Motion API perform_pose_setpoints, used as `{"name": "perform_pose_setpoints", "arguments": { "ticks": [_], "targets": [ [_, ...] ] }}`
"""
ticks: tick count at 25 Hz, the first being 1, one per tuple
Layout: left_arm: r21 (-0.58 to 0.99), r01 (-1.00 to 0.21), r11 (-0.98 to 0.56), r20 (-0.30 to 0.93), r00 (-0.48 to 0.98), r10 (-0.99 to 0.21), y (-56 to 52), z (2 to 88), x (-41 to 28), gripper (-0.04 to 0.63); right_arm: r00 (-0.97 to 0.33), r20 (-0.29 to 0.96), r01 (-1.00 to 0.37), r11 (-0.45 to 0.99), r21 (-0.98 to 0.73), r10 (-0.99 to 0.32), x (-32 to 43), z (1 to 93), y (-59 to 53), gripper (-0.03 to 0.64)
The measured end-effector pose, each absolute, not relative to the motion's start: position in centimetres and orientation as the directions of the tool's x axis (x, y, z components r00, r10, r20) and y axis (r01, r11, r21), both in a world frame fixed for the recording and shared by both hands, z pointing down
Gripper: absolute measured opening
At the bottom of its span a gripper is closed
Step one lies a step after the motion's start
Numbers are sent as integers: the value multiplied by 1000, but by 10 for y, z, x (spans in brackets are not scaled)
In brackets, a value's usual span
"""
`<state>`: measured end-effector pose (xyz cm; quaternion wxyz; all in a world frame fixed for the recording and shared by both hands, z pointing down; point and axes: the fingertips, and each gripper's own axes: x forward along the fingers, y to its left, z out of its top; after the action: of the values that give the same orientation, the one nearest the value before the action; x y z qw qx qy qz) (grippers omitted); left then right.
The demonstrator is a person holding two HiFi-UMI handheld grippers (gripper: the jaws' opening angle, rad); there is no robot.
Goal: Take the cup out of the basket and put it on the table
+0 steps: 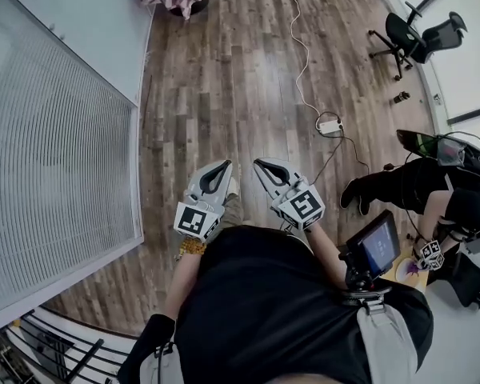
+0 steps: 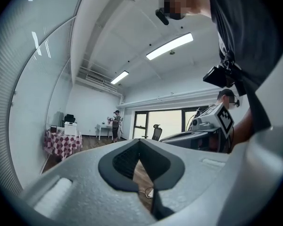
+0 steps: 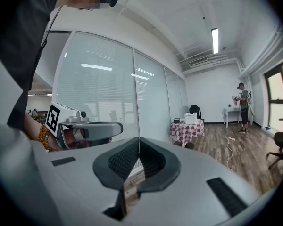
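Beside the glass wall (image 1: 56,174), over the wood floor (image 1: 224,78) | left gripper (image 1: 224,166): jaws pressed together, empty | right gripper (image 1: 260,165): jaws pressed together, empty | cup: cannot tell where

Open office-type room, sparsely furnished. A glass partition with blinds (image 1: 56,174) stands left of the left gripper (image 1: 222,166). Ahead of the right gripper (image 1: 262,165) a cabled power strip (image 1: 330,125) lies on wood-plank floor (image 1: 224,78), with swivel chairs (image 1: 402,32) far to its right. Ceiling strip lights (image 2: 170,46) run overhead, and a checked-cloth table (image 3: 186,130) stands far ahead by the partition.
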<state>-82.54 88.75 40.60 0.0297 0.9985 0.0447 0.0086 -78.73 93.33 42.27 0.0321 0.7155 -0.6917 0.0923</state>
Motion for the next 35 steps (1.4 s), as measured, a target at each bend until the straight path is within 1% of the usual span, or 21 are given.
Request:
{"name": "perform_pose_setpoints", "arguments": {
  "ticks": [4, 9, 15, 22, 28, 31, 35],
  "targets": [
    [53, 117, -992, 0, 993, 117, 846, 409, -791, 6, 18, 191, -998, -30, -61, -981, -760, 427, 884, 12],
    [46, 113, -993, 27, 993, 114, 796, 416, -760, 6, 21, 187, -998, -32, -59, -982, -731, 435, 831, 12],
    [54, 171, -984, 57, 983, 174, 756, 430, -721, 6, 80, 184, -992, -96, -83, -980, -684, 437, 801, 12],
    [65, 188, -980, 86, 977, 194, 730, 447, -657, 6, 122, 196, -983, -145, -110, -973, -616, 456, 780, 12],
    [49, 132, -990, 128, 982, 138, 697, 455, -576, 6, 82, 175, -987, -105, -123, -981, -532, 463, 739, 12],
    [59, 85, -995, 118, 989, 91, 677, 455, -529, 6, 62, 162, -989, -82, -120, -985, -480, 462, 719, 12],
    [28, 50, -998, 131, 990, 53, 653, 446, -465, 6, 37, 137, -988, -57, -146, -990, -408, 459, 693, 12]
  ]
}}
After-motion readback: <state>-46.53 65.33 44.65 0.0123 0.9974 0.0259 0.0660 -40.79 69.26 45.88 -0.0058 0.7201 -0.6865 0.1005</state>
